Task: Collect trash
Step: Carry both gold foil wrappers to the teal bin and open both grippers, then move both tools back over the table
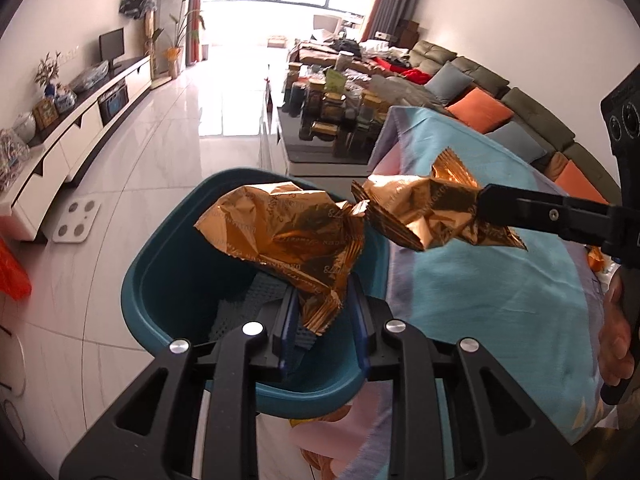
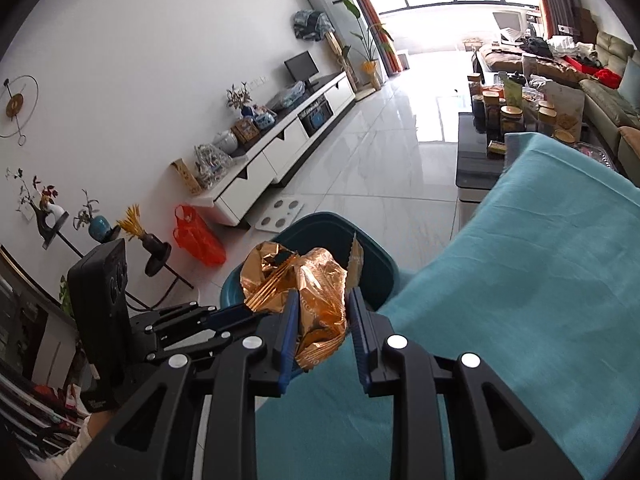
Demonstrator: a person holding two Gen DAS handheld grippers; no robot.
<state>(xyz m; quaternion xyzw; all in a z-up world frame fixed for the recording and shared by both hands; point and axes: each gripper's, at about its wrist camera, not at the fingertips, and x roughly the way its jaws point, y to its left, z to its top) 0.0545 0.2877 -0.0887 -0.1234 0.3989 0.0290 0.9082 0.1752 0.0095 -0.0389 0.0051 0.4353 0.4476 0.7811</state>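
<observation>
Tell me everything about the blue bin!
The blue bin is a deep teal tub, smooth like plastic, with a thick rounded rim and rounded corners. It stands upright on the pale tiled floor, right beside the table with the turquoise cloth. Its top is open. Something grey with a dotted texture lies at the bottom. Two crumpled gold wrappers hang over it, one pinched in the left tool, one in the right tool. Whether either wrapper touches the rim cannot be told.
</observation>
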